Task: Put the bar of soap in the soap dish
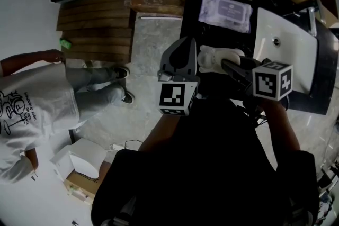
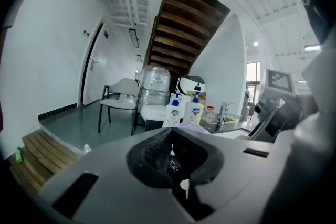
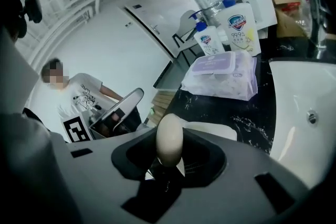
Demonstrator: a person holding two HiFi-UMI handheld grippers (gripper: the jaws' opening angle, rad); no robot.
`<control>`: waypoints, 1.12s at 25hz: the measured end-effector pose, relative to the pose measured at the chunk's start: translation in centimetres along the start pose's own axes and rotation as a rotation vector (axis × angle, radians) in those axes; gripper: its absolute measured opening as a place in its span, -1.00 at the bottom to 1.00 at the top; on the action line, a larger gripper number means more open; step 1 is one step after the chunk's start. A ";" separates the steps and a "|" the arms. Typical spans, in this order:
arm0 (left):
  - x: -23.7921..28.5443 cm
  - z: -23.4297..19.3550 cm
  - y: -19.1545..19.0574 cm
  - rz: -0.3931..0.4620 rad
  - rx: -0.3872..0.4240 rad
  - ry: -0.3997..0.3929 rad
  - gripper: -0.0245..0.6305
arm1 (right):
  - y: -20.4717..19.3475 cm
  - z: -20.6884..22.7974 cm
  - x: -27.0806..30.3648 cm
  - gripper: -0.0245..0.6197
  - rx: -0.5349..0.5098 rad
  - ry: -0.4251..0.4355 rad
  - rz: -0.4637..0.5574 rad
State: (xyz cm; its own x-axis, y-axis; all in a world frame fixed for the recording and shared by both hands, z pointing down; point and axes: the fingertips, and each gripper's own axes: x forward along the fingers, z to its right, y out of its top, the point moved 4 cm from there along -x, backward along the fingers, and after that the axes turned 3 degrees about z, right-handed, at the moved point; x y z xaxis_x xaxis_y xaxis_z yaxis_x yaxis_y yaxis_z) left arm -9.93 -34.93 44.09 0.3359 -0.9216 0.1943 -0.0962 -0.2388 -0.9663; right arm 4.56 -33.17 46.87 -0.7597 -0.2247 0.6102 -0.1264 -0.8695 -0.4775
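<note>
right gripper (image 3: 169, 159): clamped on the bar of soap, angled down toward the counter
bar of soap (image 3: 169, 138): cream oval, standing on edge between the right jaws, over the soap dish; cannot tell if they touch
soap dish (image 3: 224, 131): white, on the dark counter (image 3: 252, 107), just beside the white sink (image 3: 299, 92)
left gripper (image 2: 172, 160): jaws closed together, nothing seen held, close beside the right gripper
further back: purple pack of wipes (image 3: 223, 76), two pump bottles (image 3: 239, 26)
bystander: person in a white printed t-shirt (image 1: 32, 108), well off to the left
</note>
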 end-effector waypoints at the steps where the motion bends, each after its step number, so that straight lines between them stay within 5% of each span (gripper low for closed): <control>1: 0.0 0.0 0.1 0.002 0.000 -0.001 -0.92 | 0.0 -0.2 0.1 -0.56 -0.024 -0.009 -0.008; 10: 0.3 0.0 -0.1 -0.004 0.001 -0.008 -0.92 | -1.1 -0.5 0.5 -0.56 -0.120 -0.004 -0.085; 28: -0.1 0.0 -0.4 -0.010 0.006 -0.001 -0.91 | -0.6 0.2 -0.6 -0.48 -0.181 -0.043 -0.047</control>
State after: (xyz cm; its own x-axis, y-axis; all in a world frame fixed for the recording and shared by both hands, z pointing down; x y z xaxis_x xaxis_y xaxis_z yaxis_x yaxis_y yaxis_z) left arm -9.87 -34.77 44.45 0.3377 -0.9190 0.2036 -0.0874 -0.2460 -0.9653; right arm 5.18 -32.60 46.91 -0.7230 -0.2073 0.6590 -0.2767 -0.7872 -0.5511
